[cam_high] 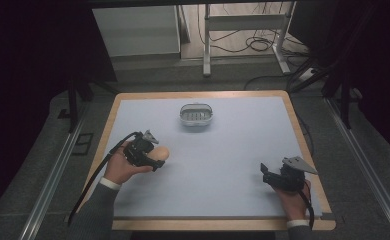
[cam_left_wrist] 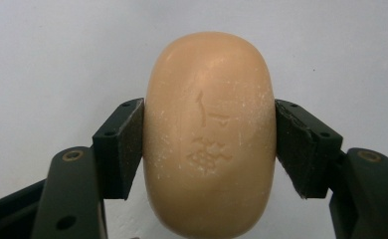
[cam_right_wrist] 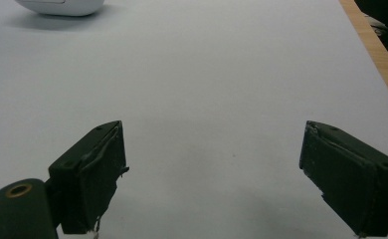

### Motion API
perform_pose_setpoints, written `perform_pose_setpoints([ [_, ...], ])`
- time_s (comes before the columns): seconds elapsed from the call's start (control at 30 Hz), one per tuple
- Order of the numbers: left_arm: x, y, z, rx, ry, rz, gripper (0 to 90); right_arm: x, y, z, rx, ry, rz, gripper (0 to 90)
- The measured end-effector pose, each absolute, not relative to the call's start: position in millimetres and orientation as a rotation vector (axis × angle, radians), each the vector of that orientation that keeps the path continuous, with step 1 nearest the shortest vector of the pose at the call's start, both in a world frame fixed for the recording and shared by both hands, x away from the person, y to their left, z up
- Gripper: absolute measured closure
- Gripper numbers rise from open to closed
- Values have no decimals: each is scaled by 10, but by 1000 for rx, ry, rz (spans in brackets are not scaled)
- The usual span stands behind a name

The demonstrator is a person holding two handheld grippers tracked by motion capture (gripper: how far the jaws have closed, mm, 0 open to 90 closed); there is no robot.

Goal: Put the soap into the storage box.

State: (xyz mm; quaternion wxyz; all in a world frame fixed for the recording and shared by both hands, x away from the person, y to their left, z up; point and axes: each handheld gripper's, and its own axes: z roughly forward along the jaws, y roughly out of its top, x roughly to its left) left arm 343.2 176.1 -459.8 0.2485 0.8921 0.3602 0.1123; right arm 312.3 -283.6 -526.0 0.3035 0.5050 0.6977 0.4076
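pinching the smooth tan oval soap bar [cam_left_wrist: 209, 134] across its middle over the pale grey bench [cam_high: 233, 150], the left tongs [cam_high: 158, 160] risk it squirting out before reaching the white slatted soap dish [cam_high: 196, 115], while the right tongs [cam_right_wrist: 212, 174] gape empty.

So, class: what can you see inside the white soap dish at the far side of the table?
Inside the soap dish a ribbed grey drain insert shows, with nothing lying on it. What is under the insert is covered. The soap is clamped in the left gripper.
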Motion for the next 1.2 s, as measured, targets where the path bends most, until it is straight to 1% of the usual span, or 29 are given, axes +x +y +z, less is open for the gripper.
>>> perform_pose_setpoints([
  [0.5,3511,1698,-4547,2436,971,311,328,3124,-2836,-5260,1339,1849,1080,109],
  [1.2,3609,1624,-4568,2444,969,302,328,3125,-2834,-5261,1337,1850,1077,109],
])
